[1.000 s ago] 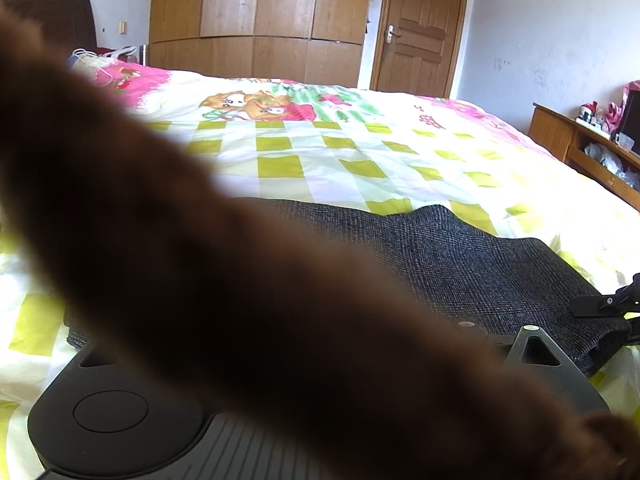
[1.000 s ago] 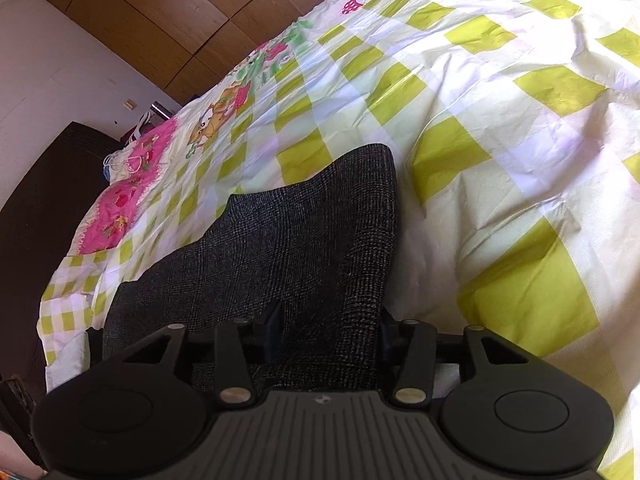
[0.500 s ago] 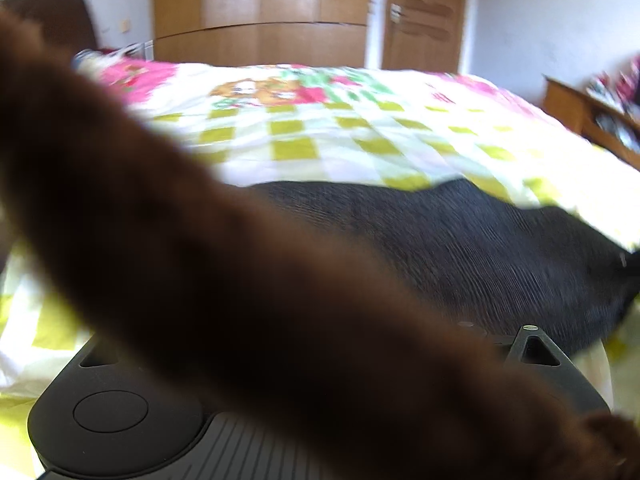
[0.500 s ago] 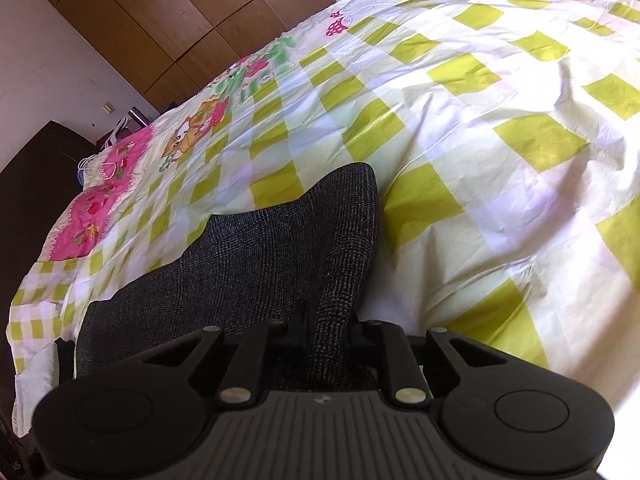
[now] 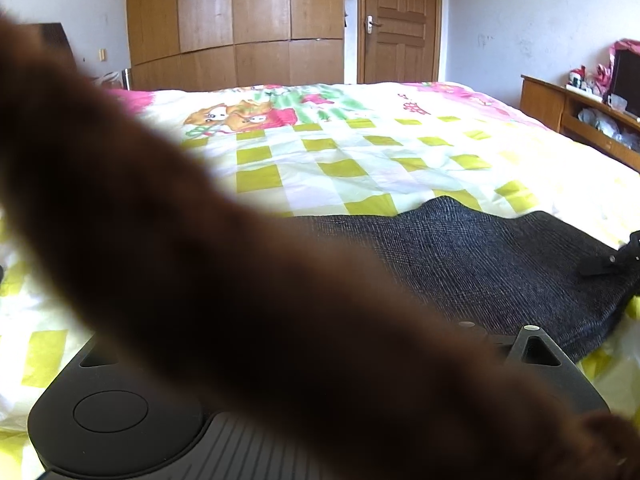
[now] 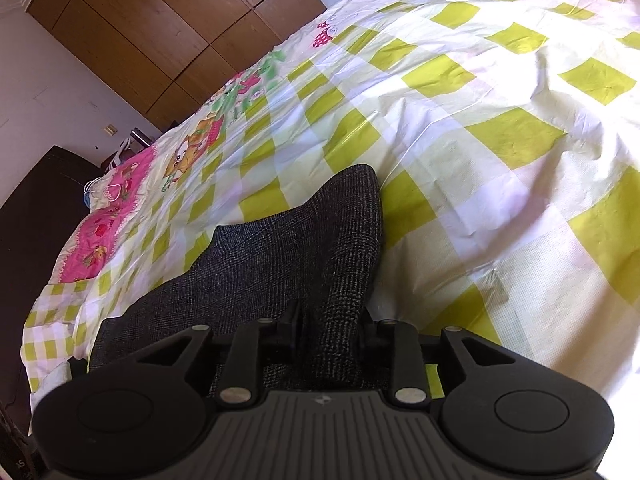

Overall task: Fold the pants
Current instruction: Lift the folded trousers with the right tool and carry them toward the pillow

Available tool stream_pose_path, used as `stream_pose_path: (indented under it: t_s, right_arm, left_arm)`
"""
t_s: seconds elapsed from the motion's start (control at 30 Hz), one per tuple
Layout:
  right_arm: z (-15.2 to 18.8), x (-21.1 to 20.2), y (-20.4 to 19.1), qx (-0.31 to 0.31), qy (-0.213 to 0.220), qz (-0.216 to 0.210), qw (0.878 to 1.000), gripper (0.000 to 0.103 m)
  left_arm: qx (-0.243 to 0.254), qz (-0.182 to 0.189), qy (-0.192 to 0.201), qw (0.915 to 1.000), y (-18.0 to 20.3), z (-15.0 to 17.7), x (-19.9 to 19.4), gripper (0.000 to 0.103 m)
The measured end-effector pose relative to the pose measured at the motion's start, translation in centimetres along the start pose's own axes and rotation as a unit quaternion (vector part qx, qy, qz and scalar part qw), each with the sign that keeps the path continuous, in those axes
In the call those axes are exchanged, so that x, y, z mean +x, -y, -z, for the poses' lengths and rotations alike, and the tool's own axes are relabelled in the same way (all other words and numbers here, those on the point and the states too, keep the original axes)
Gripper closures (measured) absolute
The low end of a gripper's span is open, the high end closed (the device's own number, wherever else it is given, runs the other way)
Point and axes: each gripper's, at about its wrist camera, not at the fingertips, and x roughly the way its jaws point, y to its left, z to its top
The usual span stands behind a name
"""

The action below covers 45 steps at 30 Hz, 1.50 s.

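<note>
Pants [image 6: 280, 248] of dark grey checked cloth lie on the near part of a bed, spread over a bedsheet [image 6: 500, 128] printed with white and yellow-green squares and, further back, pink cartoon pictures. In the left wrist view the same pants [image 5: 480, 256] stretch as a dark band across the sheet [image 5: 352, 160], their far edge rising to a low peak.

Behind the bed stand a tall wooden wardrobe [image 5: 236, 20] and, beside it, a closed wooden door [image 5: 400, 20]. A low wooden cabinet [image 5: 560, 108] with small items on top runs along the right wall.

A blurred brown furry sleeve [image 5: 200, 280] crosses the left wrist view diagonally and hides the left gripper [image 5: 460, 326], so I cannot tell how its jaws stand; only its black body and one side link show.

The right gripper [image 6: 330, 320] sits at the near edge of the pants with a raised fold of the cloth between its jaws. Its jaws have just been opening a little, and the fold fills the narrow gap between them, both fingers [image 6: 294, 314] against it. In the left wrist view this gripper's black tip [image 5: 616, 258] rests on the right end of the pants.
</note>
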Motion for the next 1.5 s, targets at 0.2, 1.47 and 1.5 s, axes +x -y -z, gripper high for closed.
stream_pose_path:
  t_s: [0.2,1.47,1.5]
  right_arm:
    - [0.3,-1.6,-1.8,-0.010,0.029,0.010,0.999,0.070]
    - [7.7,5.2,-30.1,-0.390,-0.024,-0.034,0.920,0.072]
    - [8.2,5.5,-30.6,-0.398,-0.029,-0.040,0.916,0.072]
  left_arm:
    - [0.056,-0.015,-0.016,0.9982,1.6,1.5,1.0,0.008]
    - [-0.099,-0.054,-0.060,0.9918,-12.8,2.0,-0.5,0.008]
    - [-0.103,-0.048,-0.063,0.9914,-12.9,2.1,-0.3,0.008]
